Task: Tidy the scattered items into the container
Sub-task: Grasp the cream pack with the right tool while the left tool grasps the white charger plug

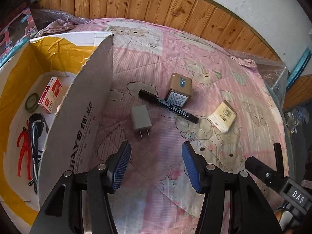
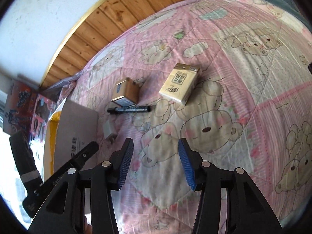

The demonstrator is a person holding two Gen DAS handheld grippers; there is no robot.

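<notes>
A: Beside the cardboard box [image 1: 81, 120], left to right: left gripper [image 1: 156, 167] hangs over the quilt [image 1: 224, 140], blue pads [image 1: 121, 165] wide apart, gripping nothing, touching nothing. Right gripper [image 2: 155, 162] the same: fingers spread, empty, above a bear print.

B: Loose items?

A: Four on the quilt, all outside the box. White charger plug [image 1: 140, 121] lies nearest the box flap, prongs toward the left gripper. Black marker [image 1: 168, 106] lies just beyond it, slanting away from the box. Gold-brown small carton [image 1: 179, 89] touches the marker's far side. Tissue pack [image 1: 223, 116] is farthest from the box, apart from the rest.

B: Inside the box?

A: Red staple box [image 1: 50, 94], tape roll [image 1: 32, 102] beside it, black cable [image 1: 37, 134], red figure [image 1: 24, 152], yellow lining on the walls.

B: Obstructions?

A: Raised grey flap of the box stands between the plug and the box interior.

B: Right wrist view?

A: Carton [image 2: 126, 93], marker [image 2: 128, 109] and tissue pack [image 2: 179, 86] lie ahead of the fingers; box edge [image 2: 76, 132] at left. Plug is blurred by the flap.

B: Surroundings?

A: Pink bear-print quilt on a bed; wood panelling [image 1: 156, 9] under a white wall behind the box.
</notes>
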